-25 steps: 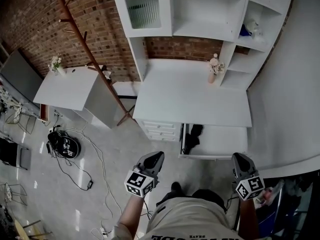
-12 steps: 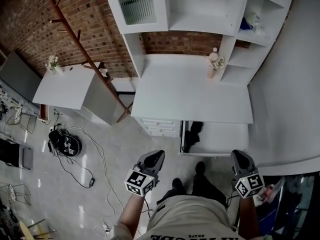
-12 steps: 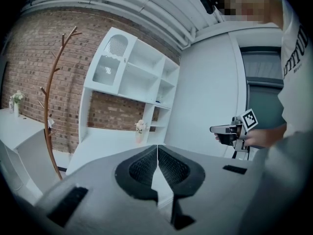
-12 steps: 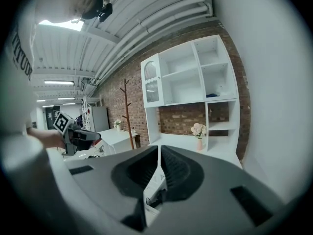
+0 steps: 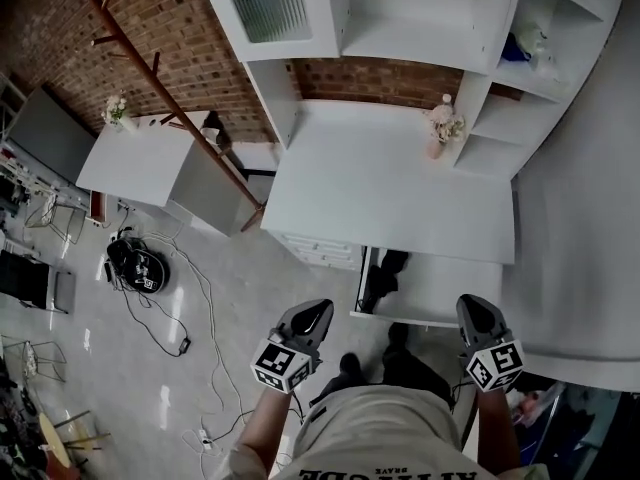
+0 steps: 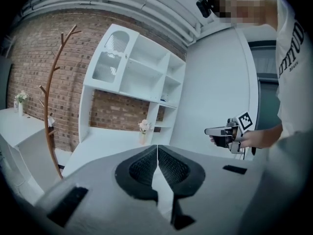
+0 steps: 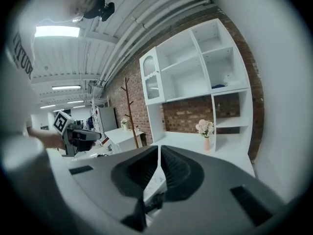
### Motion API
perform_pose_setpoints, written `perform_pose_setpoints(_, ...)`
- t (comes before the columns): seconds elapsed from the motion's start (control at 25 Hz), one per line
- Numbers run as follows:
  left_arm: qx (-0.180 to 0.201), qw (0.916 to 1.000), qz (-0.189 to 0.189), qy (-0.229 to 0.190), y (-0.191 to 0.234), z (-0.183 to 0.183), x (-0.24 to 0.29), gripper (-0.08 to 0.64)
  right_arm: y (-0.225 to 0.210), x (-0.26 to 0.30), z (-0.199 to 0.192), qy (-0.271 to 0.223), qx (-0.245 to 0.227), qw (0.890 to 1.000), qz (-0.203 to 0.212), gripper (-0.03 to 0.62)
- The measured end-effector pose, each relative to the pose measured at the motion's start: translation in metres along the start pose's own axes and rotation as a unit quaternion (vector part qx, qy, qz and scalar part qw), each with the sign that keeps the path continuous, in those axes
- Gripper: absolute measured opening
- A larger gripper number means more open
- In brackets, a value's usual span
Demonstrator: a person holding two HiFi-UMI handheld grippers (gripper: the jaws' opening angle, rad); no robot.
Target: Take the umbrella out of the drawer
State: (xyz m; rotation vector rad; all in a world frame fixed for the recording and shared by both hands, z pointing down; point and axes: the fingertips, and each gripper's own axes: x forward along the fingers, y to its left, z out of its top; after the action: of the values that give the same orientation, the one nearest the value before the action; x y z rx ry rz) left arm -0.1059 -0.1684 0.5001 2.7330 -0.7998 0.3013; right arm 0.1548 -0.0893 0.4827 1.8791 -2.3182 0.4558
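Umbrella [image 5: 383, 279]: dark shape at left end of drawer [image 5: 445, 286], far end hidden under desk [image 5: 390, 178]; folded or strapped, can't tell. Drawer's far part also under desk. Shelf unit [image 5: 420, 18]: top cut by frame edge. Blue item [image 5: 514, 48] on right shelf too small to identify. Black device [image 5: 137, 269] on floor at left, with cables: type unclear. Right gripper view: dark sliver [image 7: 155, 201] shows low through jaw gap, rest behind right gripper [image 7: 159, 153]; can't tell what.

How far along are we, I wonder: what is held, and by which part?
Nothing; the left hand-held gripper and right hand-held gripper are both shut, empty.
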Motion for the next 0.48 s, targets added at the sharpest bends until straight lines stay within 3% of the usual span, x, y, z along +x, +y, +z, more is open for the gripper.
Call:
perform_pose_setpoints(0.24,-0.015,0.9995,0.020,0.019,-0.001,-0.010,0.048,0.025,-0.029,0.033,-0.012,0.025,0.006,0.999,0.038,0.034)
perform_pose_setpoints(0.48,-0.003,0.9974,0.029,0.066,-0.005,-0.043,0.096,0.026,-0.051,0.055,-0.035,0.051,0.018,0.996,0.069,0.034)
